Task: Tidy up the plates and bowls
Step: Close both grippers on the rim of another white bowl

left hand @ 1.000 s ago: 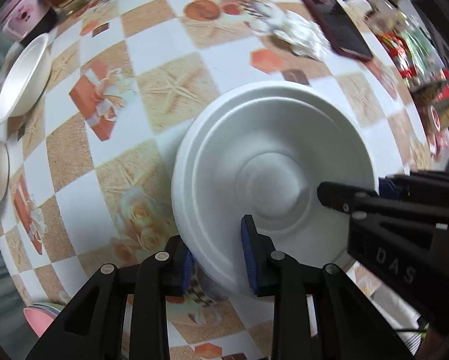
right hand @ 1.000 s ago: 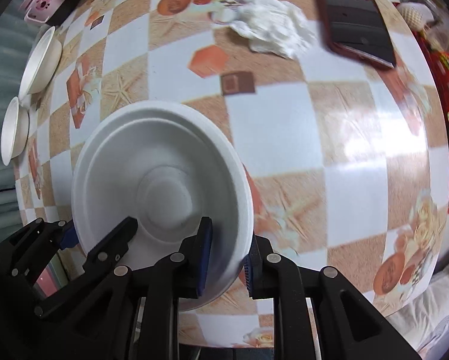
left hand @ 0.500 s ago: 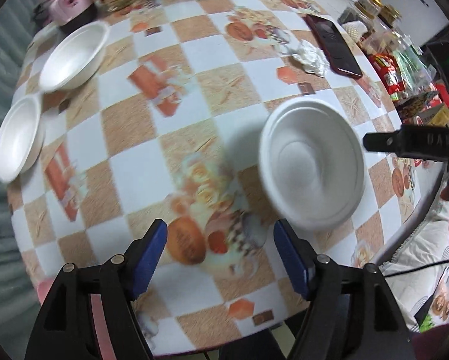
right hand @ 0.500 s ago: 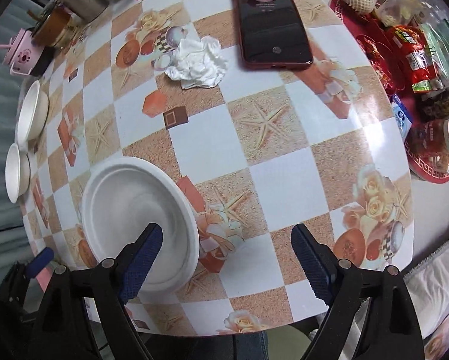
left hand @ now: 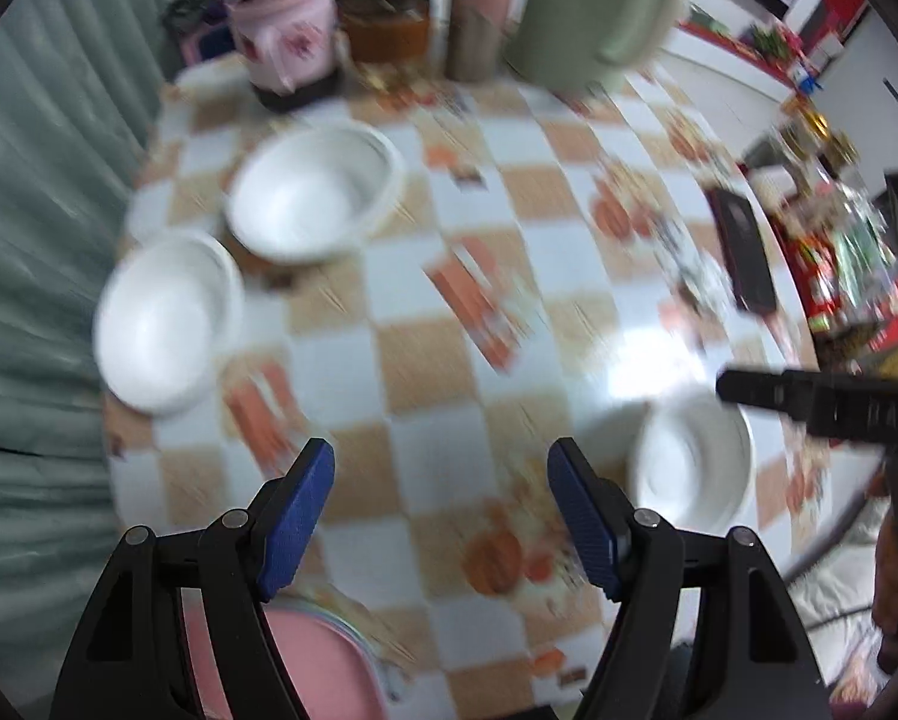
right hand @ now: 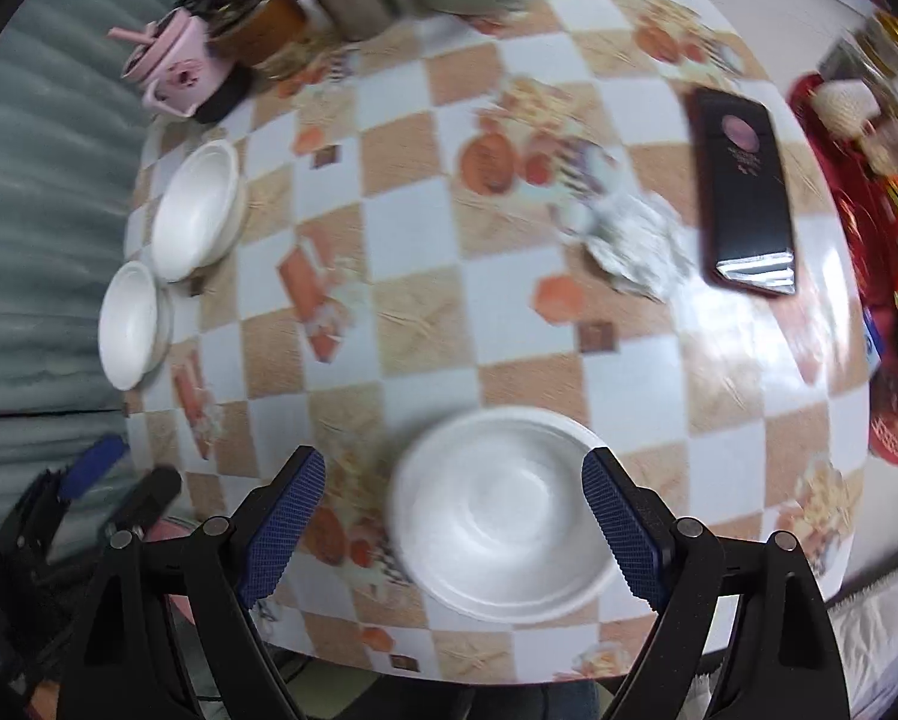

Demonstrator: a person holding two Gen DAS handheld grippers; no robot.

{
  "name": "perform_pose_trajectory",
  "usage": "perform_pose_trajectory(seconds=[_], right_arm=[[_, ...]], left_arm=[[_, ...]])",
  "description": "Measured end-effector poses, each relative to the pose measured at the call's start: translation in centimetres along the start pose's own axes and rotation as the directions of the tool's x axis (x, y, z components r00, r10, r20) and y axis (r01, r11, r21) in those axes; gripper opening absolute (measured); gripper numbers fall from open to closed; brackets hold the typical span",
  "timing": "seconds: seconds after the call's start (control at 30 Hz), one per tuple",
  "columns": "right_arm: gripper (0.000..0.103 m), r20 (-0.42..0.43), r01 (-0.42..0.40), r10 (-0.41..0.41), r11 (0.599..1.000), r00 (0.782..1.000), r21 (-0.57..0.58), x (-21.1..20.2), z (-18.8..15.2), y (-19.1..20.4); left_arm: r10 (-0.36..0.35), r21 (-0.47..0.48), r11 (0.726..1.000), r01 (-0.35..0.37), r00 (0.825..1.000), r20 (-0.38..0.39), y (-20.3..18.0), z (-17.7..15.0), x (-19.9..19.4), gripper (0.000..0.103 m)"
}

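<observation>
On the checked tablecloth (right hand: 425, 240) near edge: white foam plate (right hand: 503, 516) lies flat, set apart from two white foam bowls (right hand: 197, 210) | left gripper (left hand: 443, 516) wide, empty | right gripper (right hand: 455, 528) wide, empty above plate

White bowls (right hand: 497, 516) sit on a tabletop (right hand: 413, 234) checked orange and white with printed starfish and roses, beside a dark red phone (right hand: 743, 192) and a far-left pink pot (right hand: 176, 69).
</observation>
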State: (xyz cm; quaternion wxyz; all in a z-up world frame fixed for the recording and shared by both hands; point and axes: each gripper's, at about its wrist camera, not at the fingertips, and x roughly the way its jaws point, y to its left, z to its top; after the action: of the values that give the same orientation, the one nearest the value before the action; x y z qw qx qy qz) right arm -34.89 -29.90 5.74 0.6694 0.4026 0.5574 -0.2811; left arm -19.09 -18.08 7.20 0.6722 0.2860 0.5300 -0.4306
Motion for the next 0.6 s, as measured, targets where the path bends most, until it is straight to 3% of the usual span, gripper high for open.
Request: perform_pose_trajectory(seconds=[0.27,0.6], right_arm=[[0.089,-0.009,-0.017,0.016,0.999,1.0,-0.048,1.2,5.0,4.8],[0.089,-0.026,-0.055,0.056,0.998,0.998,0.01,6.2,10.9,8.4]], left_arm=[[0.101,-0.105,0.99,-0.094,0.993,0.058,6.2,6.5,0.5,0.078],[0.169,-0.188,0.968,-0.169,0.985,-0.016,11.1,13.4,6.9,0.078]])
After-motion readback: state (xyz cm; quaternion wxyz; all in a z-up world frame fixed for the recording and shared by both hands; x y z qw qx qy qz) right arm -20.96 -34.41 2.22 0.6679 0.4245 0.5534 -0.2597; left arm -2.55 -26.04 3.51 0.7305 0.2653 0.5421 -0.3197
